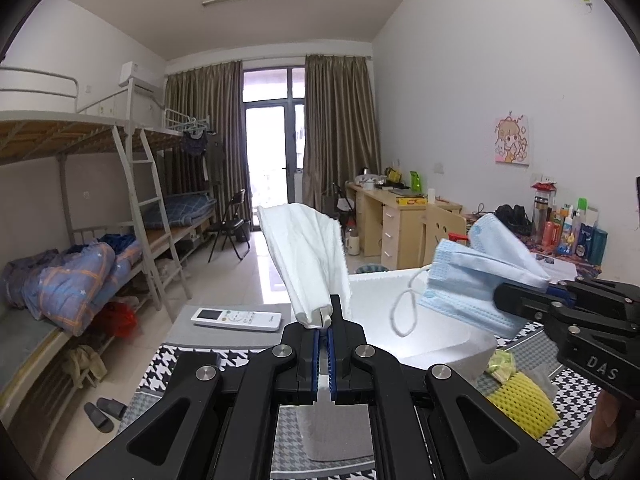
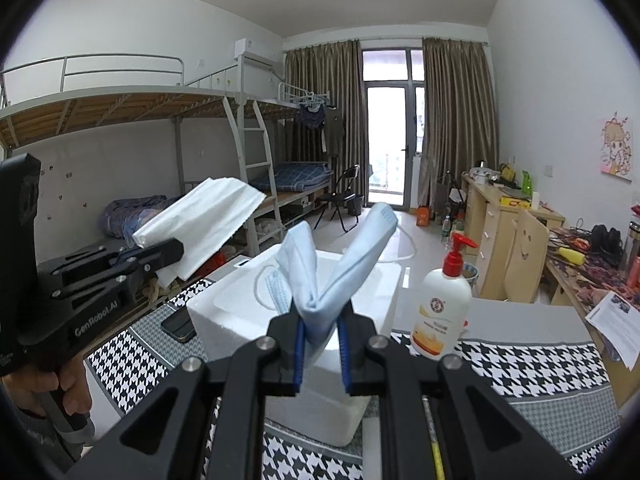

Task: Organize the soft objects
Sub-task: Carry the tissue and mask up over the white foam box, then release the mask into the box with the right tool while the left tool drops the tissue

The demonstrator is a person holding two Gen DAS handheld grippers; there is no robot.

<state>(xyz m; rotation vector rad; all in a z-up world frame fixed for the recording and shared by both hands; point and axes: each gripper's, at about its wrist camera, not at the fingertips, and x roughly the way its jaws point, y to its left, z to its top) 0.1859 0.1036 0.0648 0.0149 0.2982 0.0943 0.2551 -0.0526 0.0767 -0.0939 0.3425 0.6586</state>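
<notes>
white folded tissue (image 1: 308, 256) stands up out of the left gripper (image 1: 325, 320), whose fingers (image 1: 316, 344) are pinched shut on its lower end; it hangs in the air above the near edge of the white foam box (image 1: 432, 320); blue surgical mask (image 2: 332, 268), folded into a v, is clamped between the fingers (image 2: 298, 352) of the right gripper (image 2: 322, 344), closed on its crease, with the ear loop (image 1: 404, 308) dangling over the box; both soft things are held above the box, touching neither it nor each other; the box sits on the houndstooth-clothed worktop (image 2: 520, 368); a lotion pump bottle (image 2: 444, 304) stands just right of it, a phone (image 2: 178, 326) lies at its left, a remote control (image 1: 236, 319) lies farther left, and a yellow mesh sponge (image 1: 524, 400) rests near its right corner.
</notes>
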